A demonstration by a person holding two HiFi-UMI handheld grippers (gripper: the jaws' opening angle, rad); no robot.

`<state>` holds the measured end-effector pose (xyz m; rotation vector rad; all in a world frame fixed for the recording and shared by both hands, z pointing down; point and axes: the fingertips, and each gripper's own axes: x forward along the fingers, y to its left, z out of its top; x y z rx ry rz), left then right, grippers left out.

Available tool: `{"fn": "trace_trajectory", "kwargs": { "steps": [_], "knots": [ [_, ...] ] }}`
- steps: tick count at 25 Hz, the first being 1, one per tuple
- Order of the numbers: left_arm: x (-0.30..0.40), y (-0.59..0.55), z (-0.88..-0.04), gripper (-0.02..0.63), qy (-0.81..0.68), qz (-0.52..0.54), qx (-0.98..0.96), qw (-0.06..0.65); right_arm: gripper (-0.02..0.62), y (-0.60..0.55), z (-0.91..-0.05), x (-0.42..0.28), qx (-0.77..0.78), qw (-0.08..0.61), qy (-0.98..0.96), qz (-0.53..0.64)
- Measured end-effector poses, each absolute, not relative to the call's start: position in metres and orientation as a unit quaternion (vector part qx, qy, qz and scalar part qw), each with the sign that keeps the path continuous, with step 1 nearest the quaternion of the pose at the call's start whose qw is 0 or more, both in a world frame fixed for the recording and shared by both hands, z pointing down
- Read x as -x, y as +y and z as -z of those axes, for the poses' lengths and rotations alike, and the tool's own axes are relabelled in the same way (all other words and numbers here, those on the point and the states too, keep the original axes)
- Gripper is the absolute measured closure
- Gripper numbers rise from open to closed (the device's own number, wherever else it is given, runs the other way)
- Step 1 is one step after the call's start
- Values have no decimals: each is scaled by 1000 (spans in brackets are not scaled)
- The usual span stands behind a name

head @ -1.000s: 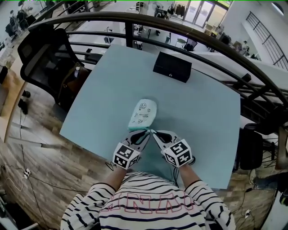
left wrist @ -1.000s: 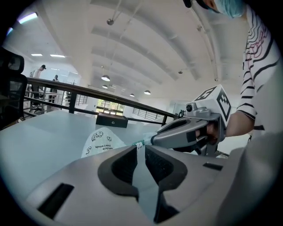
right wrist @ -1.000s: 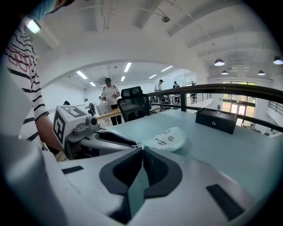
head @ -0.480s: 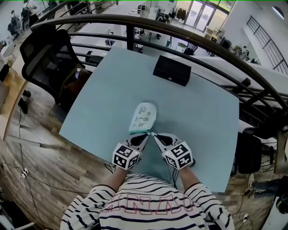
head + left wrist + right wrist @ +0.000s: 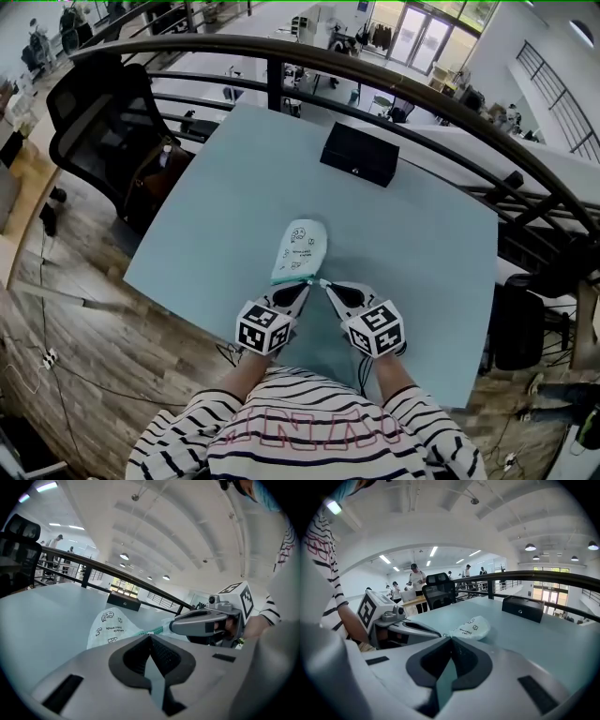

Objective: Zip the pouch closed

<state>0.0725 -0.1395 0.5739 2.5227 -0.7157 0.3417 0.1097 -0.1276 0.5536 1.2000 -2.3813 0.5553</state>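
Left gripper (image 5: 150, 635) is squeezed tight on the near end of the pouch (image 5: 300, 246). I think the right gripper (image 5: 451, 638) is pinching the green zip strip (image 5: 156, 630) that runs between the two tips. The pouch lies flat on the table (image 5: 422, 244), just past both tips and pointing away from them. It looks soft, thin and light, so I think it will slide or bunch up if only one side pulls. Holding the cloth end with one gripper and the zip with the other seems best, then pulling gently and straight along the zip.
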Motion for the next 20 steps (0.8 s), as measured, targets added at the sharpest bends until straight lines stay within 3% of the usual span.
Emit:
{"fn": "trace_trajectory", "kwargs": {
  "steps": [20],
  "knots": [
    [-77, -135, -561, 581, -257, -83, -919, 286, 569, -119, -533, -116, -421, 153, -867, -220]
  ]
}}
